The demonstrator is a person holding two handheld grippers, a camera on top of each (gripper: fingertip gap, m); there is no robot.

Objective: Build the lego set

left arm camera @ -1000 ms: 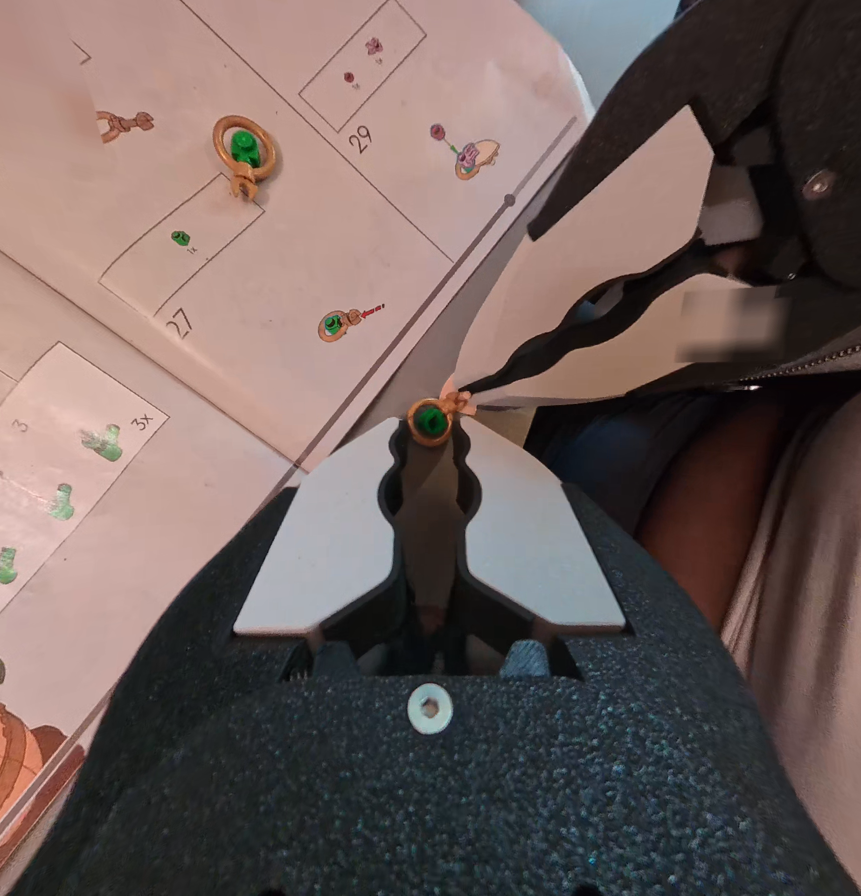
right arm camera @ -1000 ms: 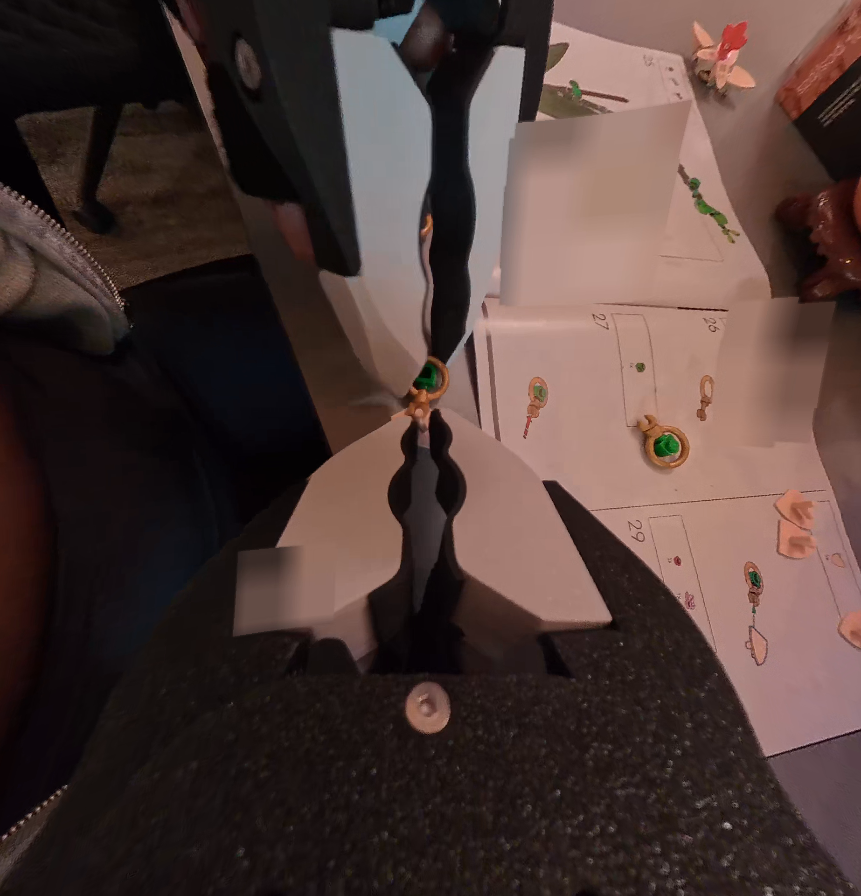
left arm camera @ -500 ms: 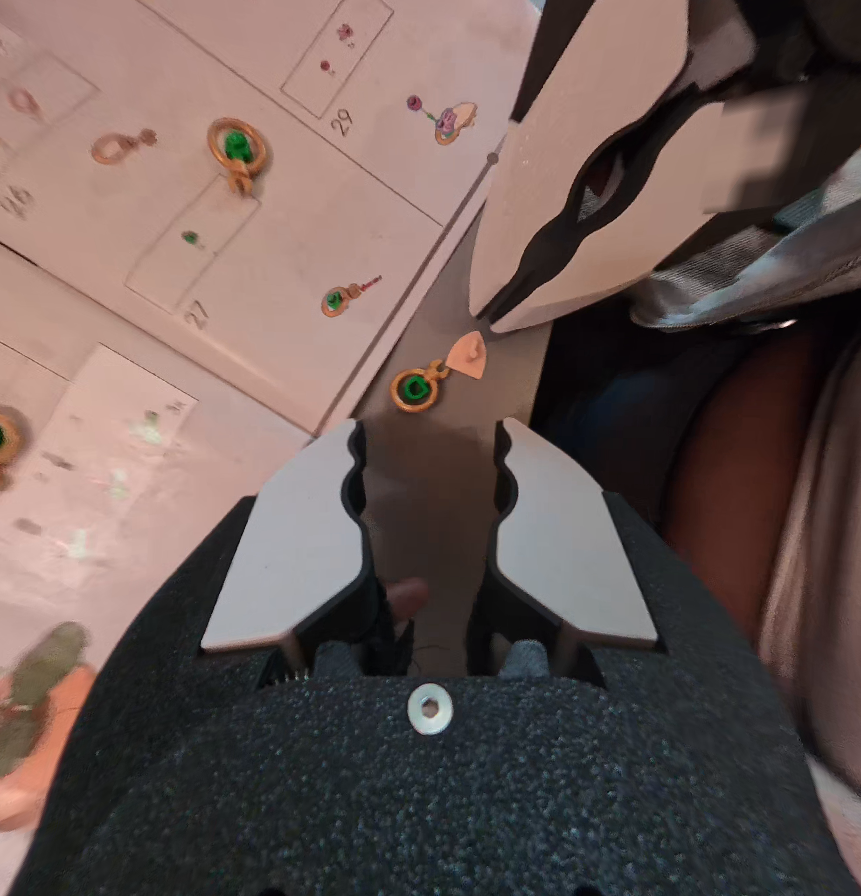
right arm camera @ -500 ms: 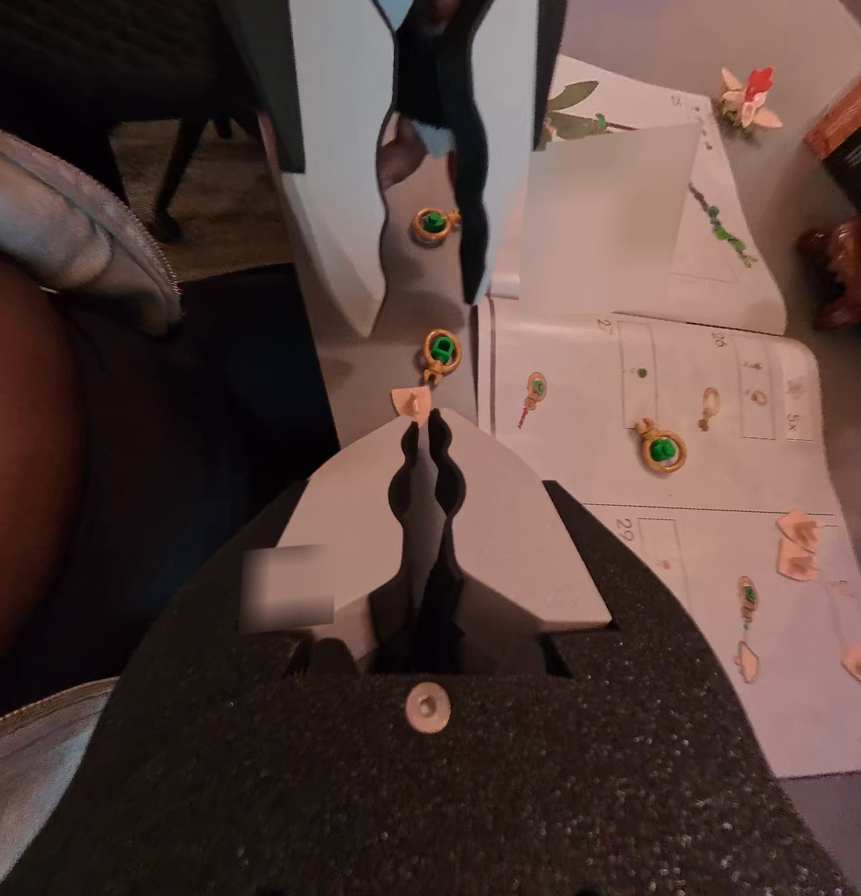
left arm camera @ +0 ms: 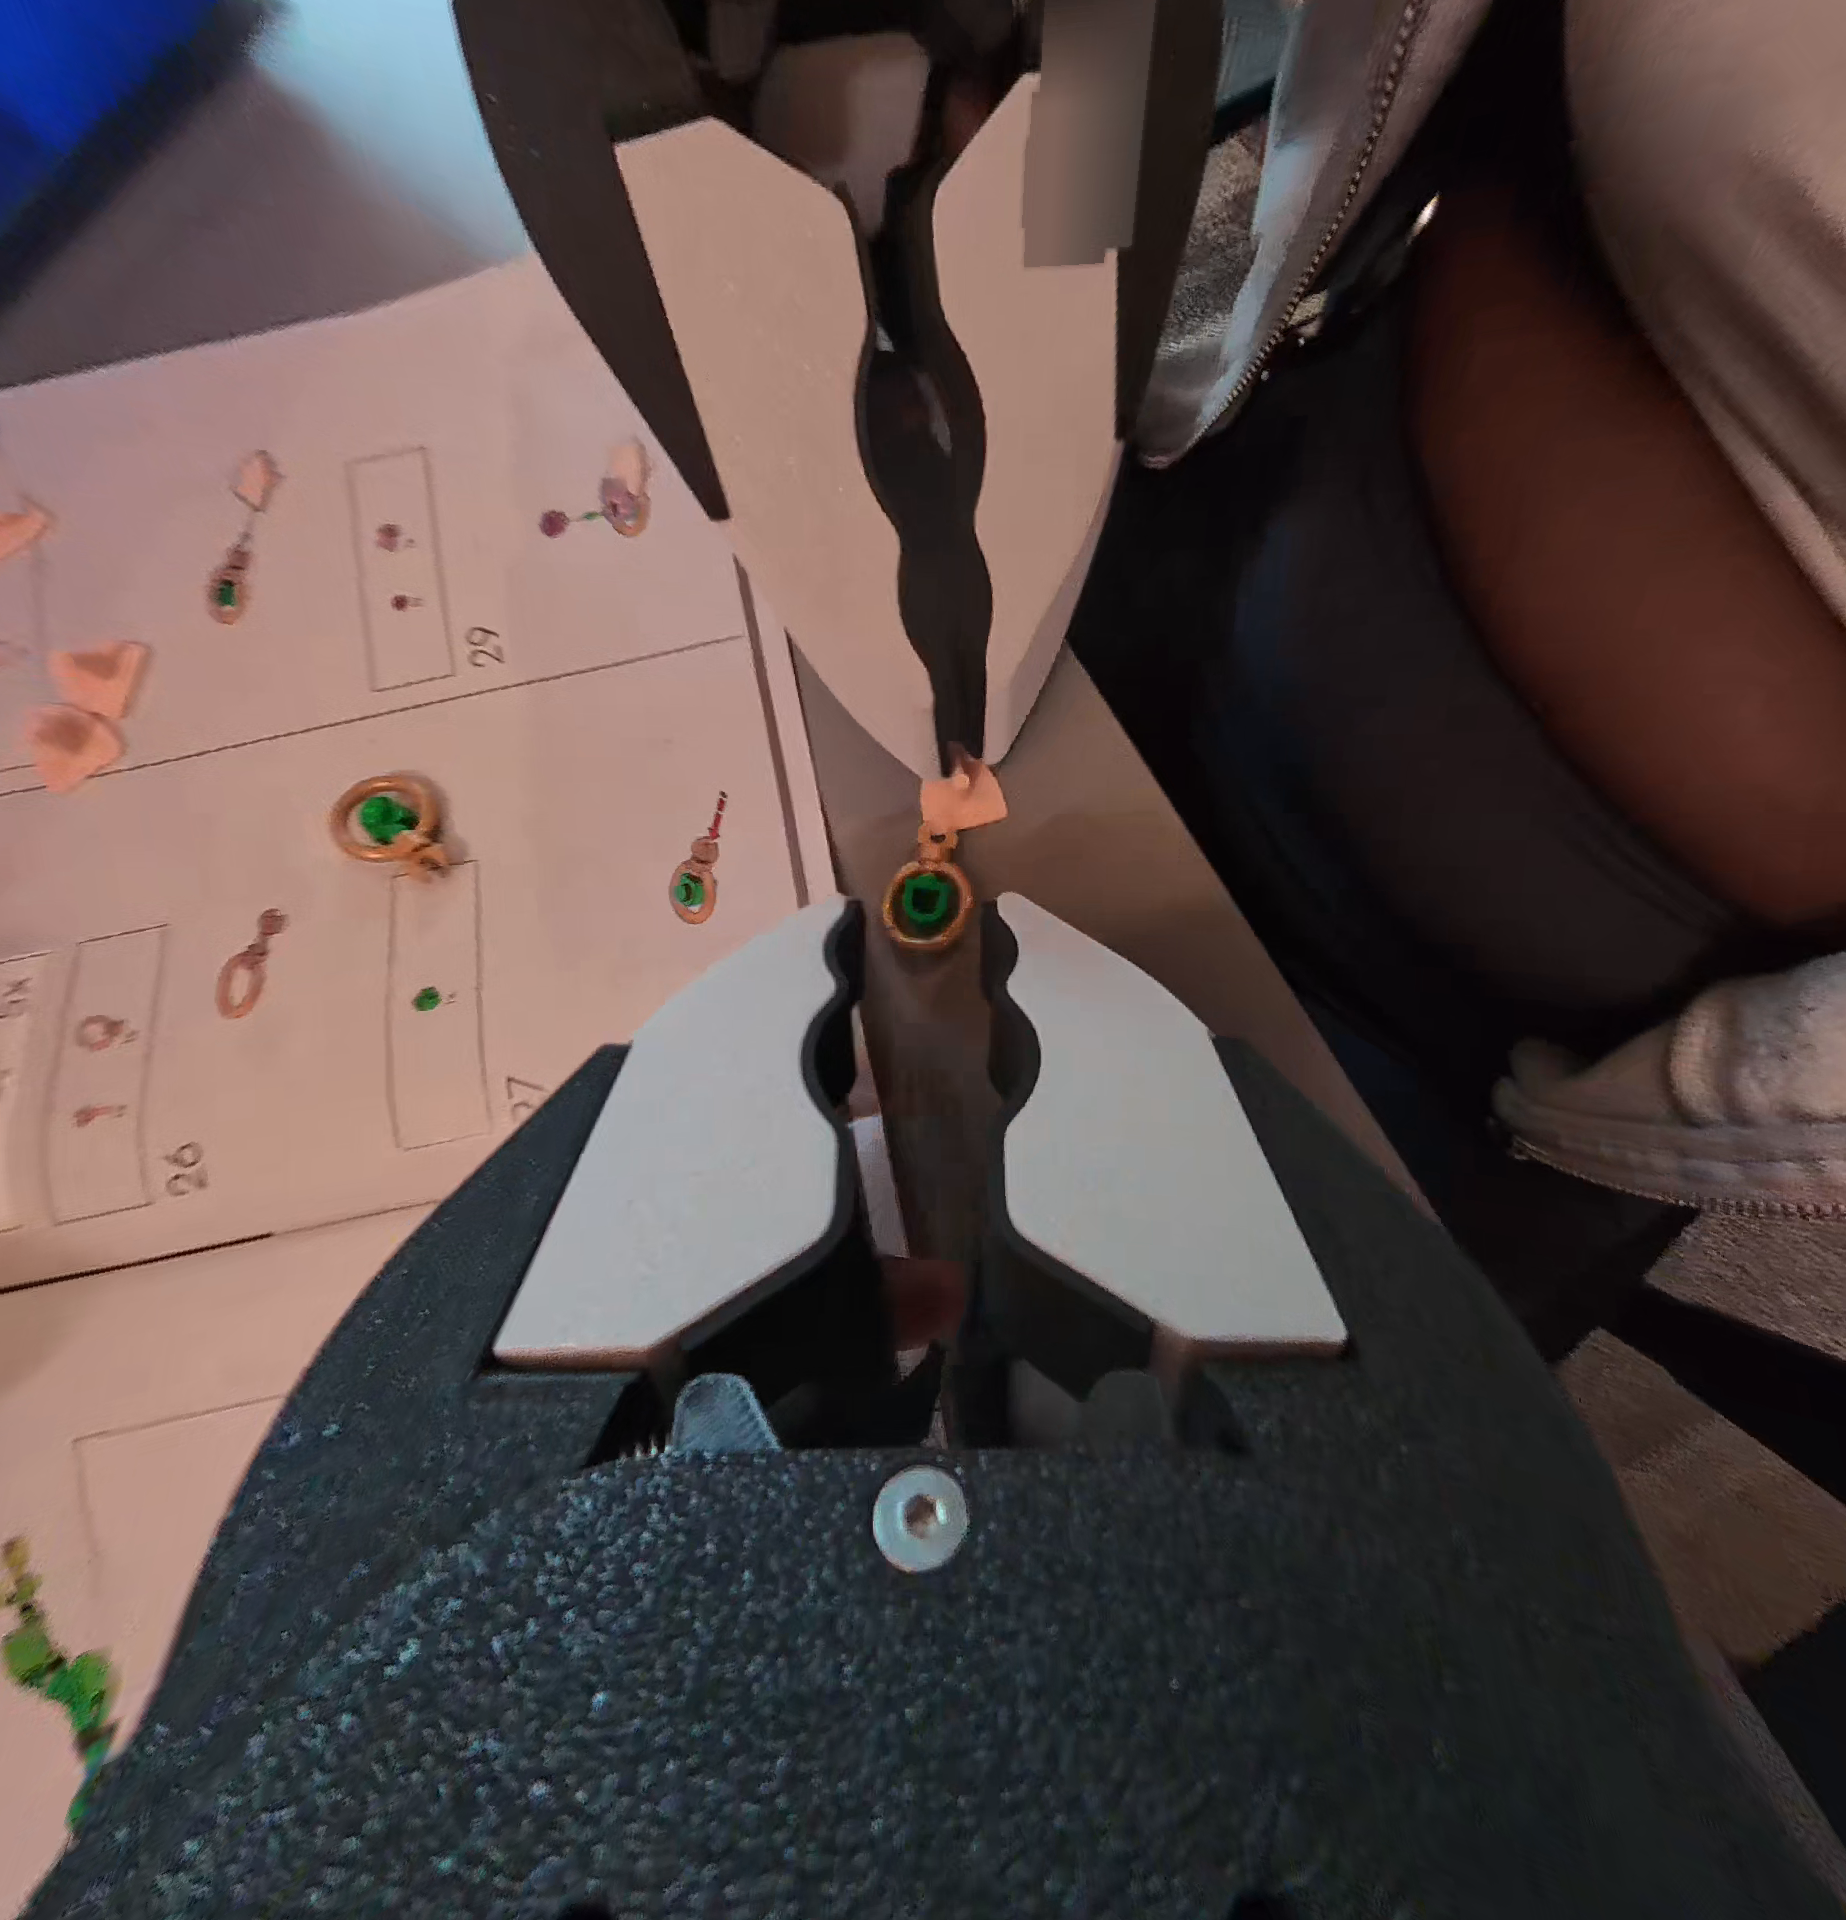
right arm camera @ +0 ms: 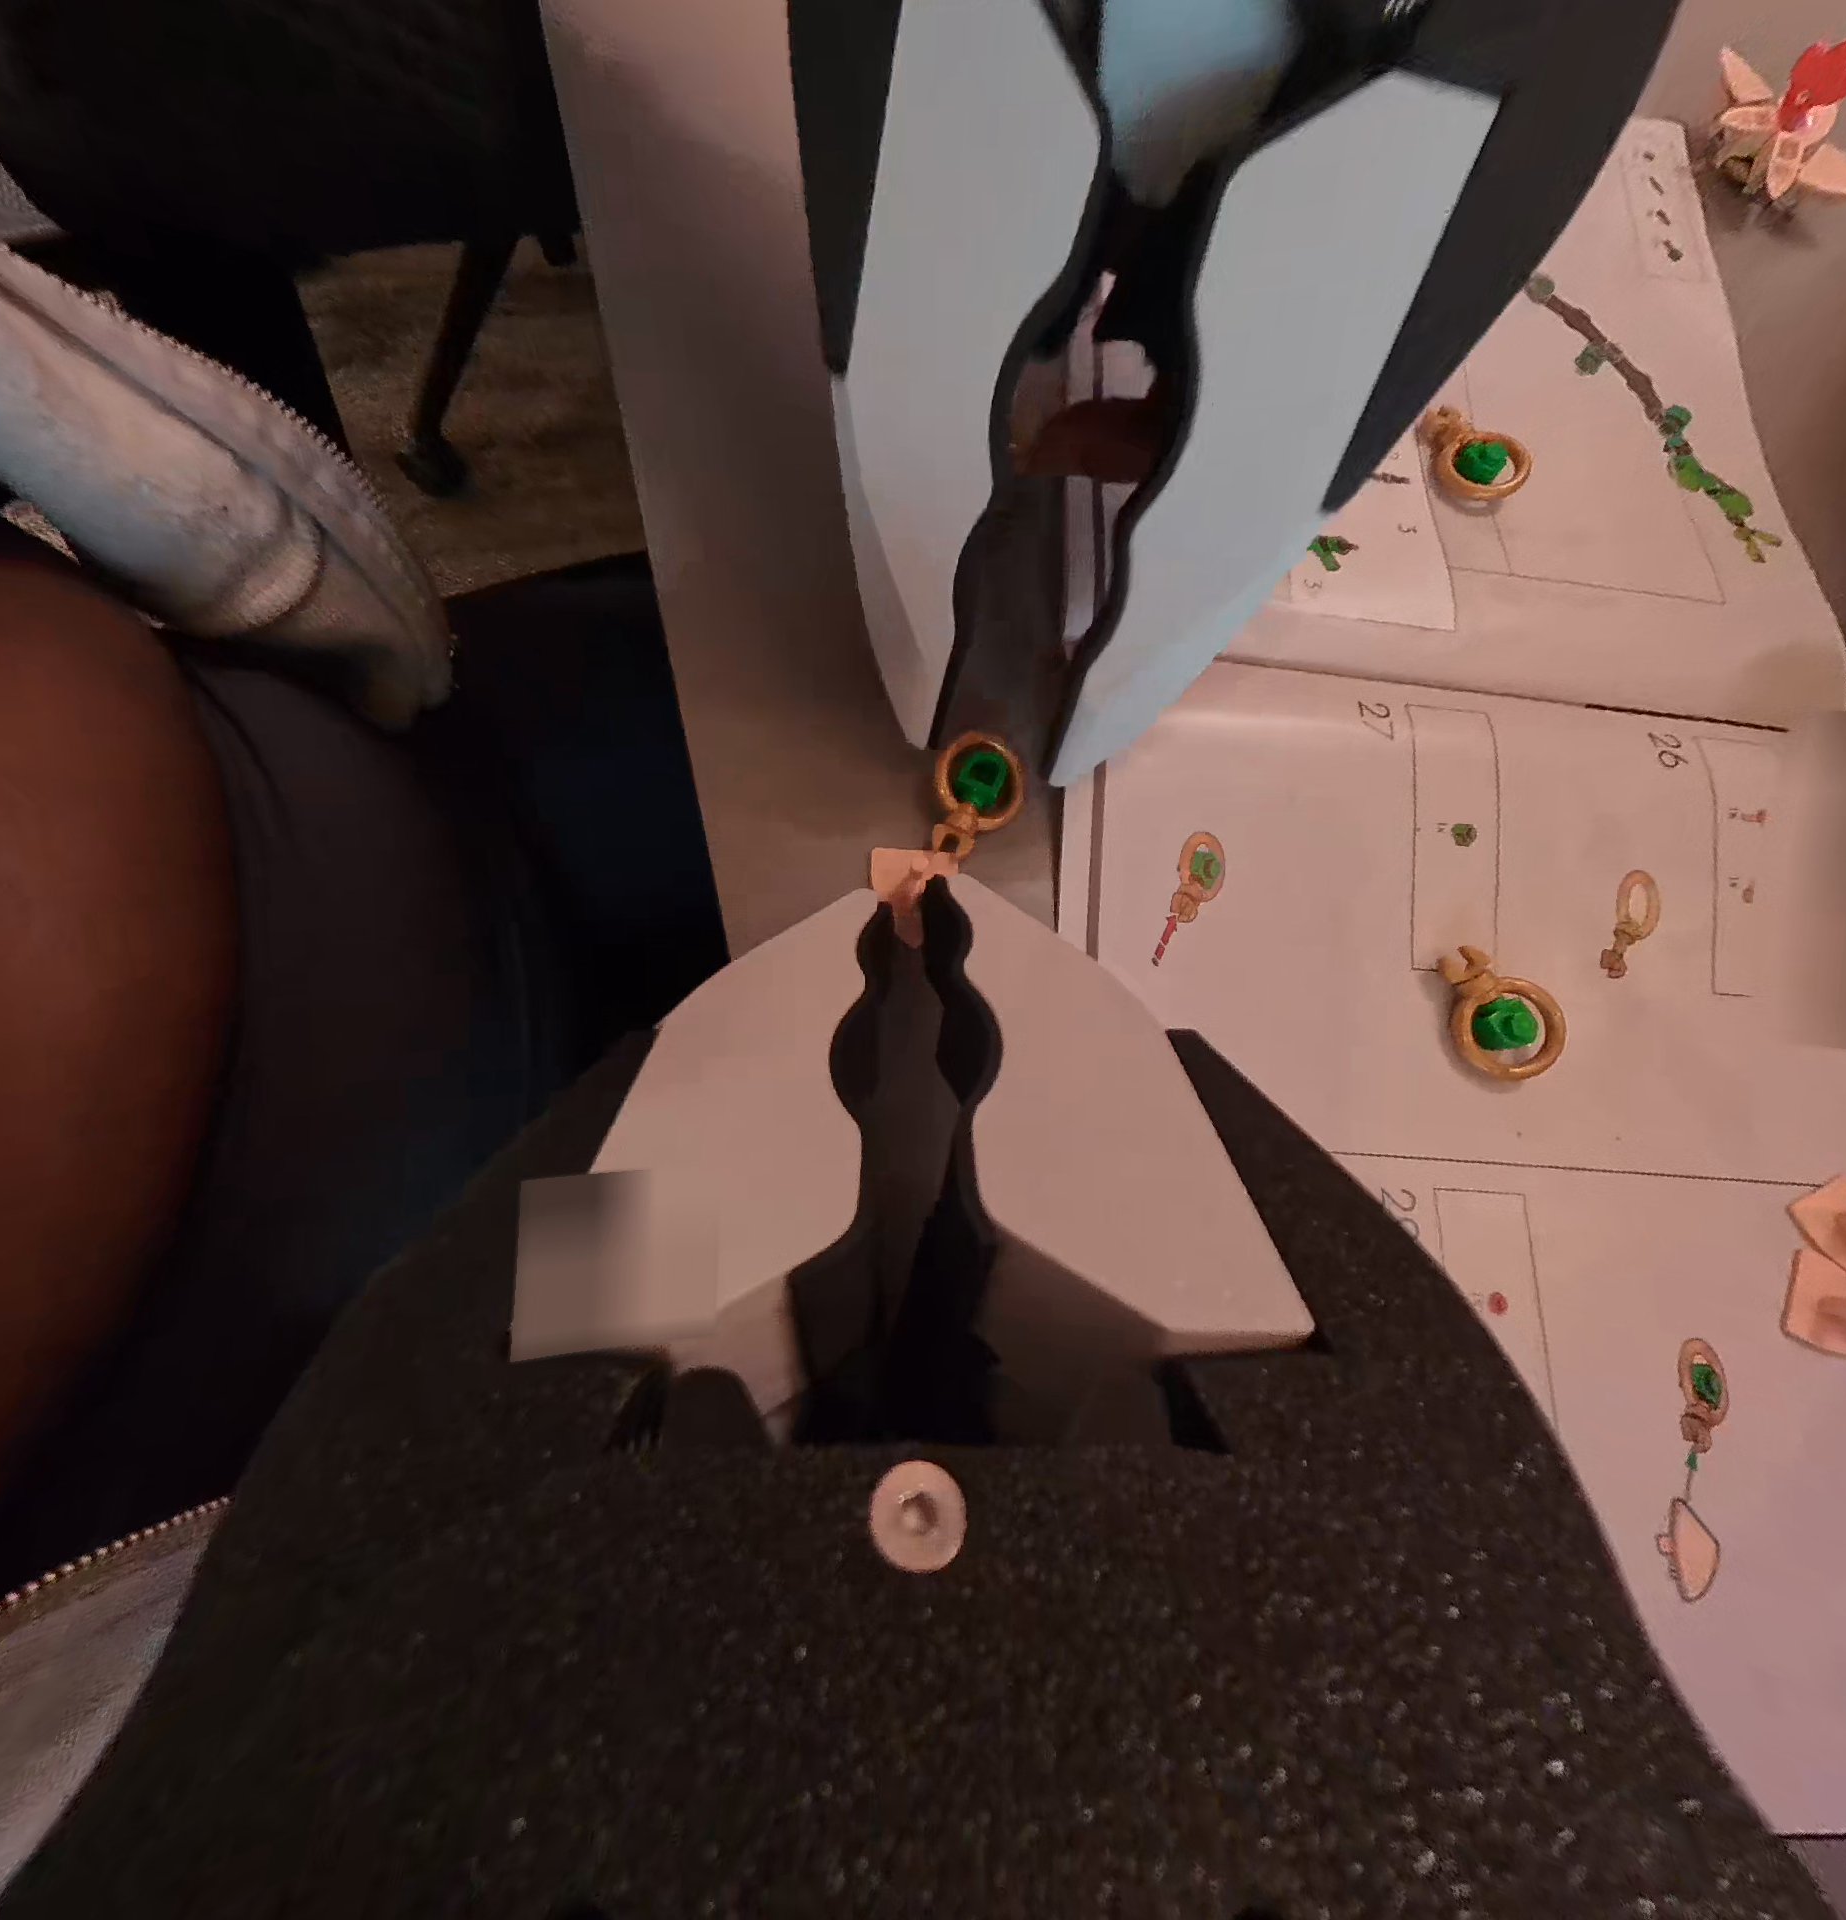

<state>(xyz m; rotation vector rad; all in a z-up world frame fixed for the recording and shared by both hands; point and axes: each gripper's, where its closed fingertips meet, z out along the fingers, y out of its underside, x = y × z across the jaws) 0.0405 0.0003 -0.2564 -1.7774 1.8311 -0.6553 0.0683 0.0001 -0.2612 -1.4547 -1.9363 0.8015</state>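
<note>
A gold ring with a green stud [left arm camera: 927, 906] is joined to a pink petal piece [left arm camera: 963, 802], over the grey table strip beside the booklet. My right gripper [right arm camera: 914, 902] is shut on the petal [right arm camera: 896, 869], with the ring [right arm camera: 976, 784] sticking out ahead of it. In the left wrist view the right gripper [left arm camera: 960, 756] comes in from the top. My left gripper [left arm camera: 924, 920] is open, its fingertips on either side of the ring with small gaps. In the right wrist view the left gripper [right arm camera: 992, 753] comes down from the top.
The open instruction booklet [left arm camera: 545, 727] lies to the left, with loose gold rings [left arm camera: 387, 821] [right arm camera: 1501, 1029] [right arm camera: 1480, 462] and pink petals [left arm camera: 77, 707] [right arm camera: 1838, 1278] on it. A built flower [right arm camera: 1792, 135] stands far off. The table edge and a person's lap [left arm camera: 1521, 727] are close by.
One second ago my left gripper was shut on the ring. It then opened and both grippers backed off. Now the right is shut on the petal and the left is open around the ring.
</note>
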